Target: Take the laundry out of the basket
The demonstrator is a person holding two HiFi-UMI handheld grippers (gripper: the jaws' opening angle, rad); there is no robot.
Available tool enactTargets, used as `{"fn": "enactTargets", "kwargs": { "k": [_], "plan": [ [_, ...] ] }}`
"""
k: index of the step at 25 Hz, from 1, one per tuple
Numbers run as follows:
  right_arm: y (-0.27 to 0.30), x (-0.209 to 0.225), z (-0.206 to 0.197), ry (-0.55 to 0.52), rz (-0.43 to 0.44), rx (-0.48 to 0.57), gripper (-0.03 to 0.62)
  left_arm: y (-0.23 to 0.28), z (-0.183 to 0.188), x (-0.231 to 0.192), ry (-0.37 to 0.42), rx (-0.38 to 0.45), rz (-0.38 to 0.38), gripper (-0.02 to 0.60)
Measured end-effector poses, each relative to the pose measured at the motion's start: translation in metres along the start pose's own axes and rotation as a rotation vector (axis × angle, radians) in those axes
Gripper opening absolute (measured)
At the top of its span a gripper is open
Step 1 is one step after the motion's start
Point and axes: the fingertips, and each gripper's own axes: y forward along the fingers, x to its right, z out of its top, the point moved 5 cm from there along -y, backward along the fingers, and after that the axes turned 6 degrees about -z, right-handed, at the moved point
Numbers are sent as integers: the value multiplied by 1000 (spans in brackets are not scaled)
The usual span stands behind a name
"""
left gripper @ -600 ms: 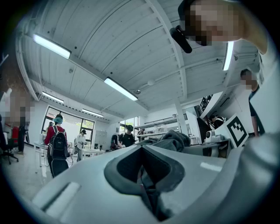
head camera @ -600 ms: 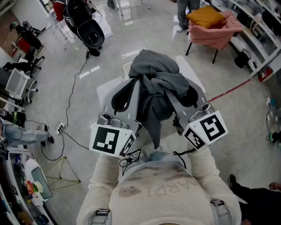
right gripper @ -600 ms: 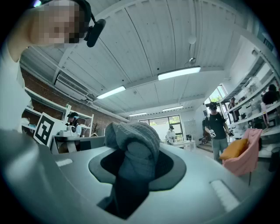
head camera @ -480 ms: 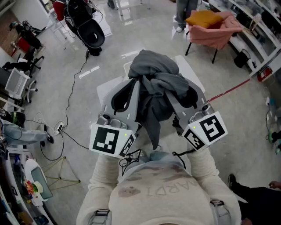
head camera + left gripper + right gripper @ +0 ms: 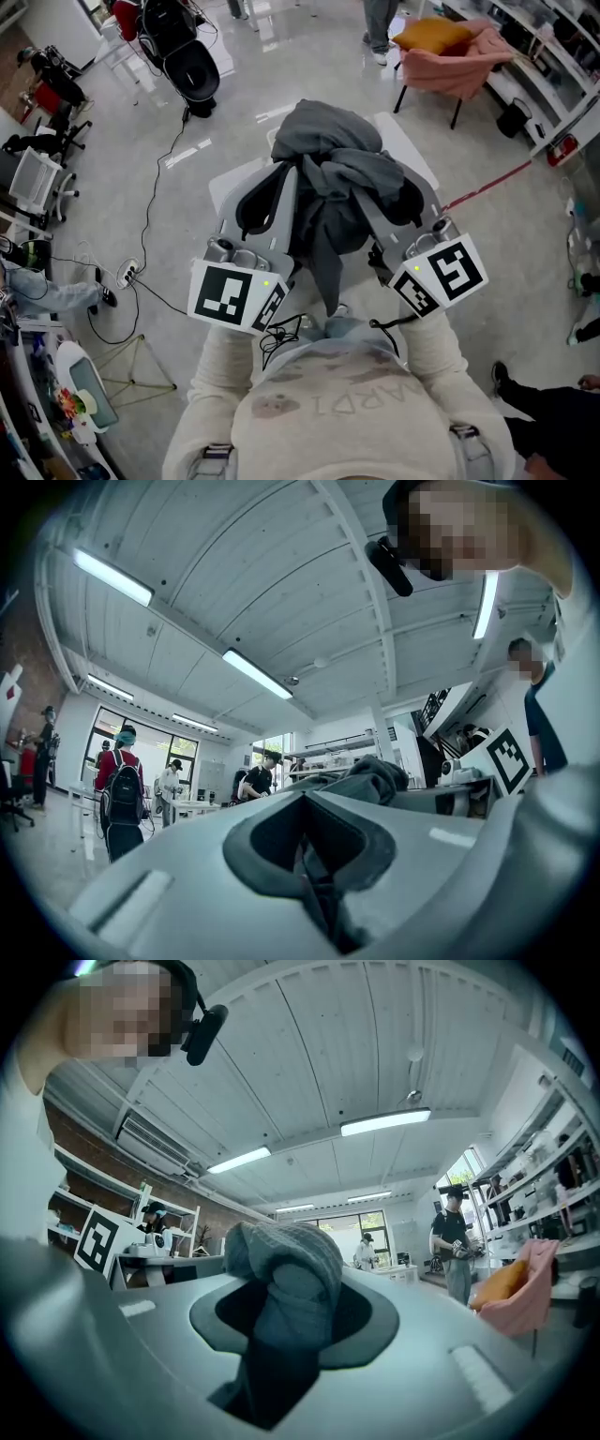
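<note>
Dark grey laundry [image 5: 337, 187] is heaped in the grey basket [image 5: 281, 225] over a white tabletop [image 5: 223, 190], with one piece trailing past its near edge. The left hand-held gripper [image 5: 277, 262] and the right hand-held gripper [image 5: 384, 259] sit against the basket's walls; clenched or released, I cannot tell. Around them is a glossy pale floor [image 5: 159, 216], a black cable [image 5: 150, 206] and a pink-draped chair [image 5: 450, 66].

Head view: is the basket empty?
No, a heap of gray clothes fills the white basket and rises above its rim.
</note>
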Motion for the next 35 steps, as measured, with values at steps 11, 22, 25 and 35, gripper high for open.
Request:
{"fn": "enactTargets", "kwargs": {
  "k": [11, 22, 25, 35],
  "plan": [
    [10, -27, -3, 8, -47, 2, 167, -21, 1, -20, -15, 21, -42, 0],
    [43, -15, -58, 185, -149, -54, 150, -55, -34, -67, -70, -14, 0, 0],
    [67, 8, -80, 189, -159, -103, 150, -51, -54, -85, -105, -40, 37, 0],
    [225, 115, -108, 89, -73, -182, 133, -10, -61, -167, -89, -51, 310, 0]
  ]
}}
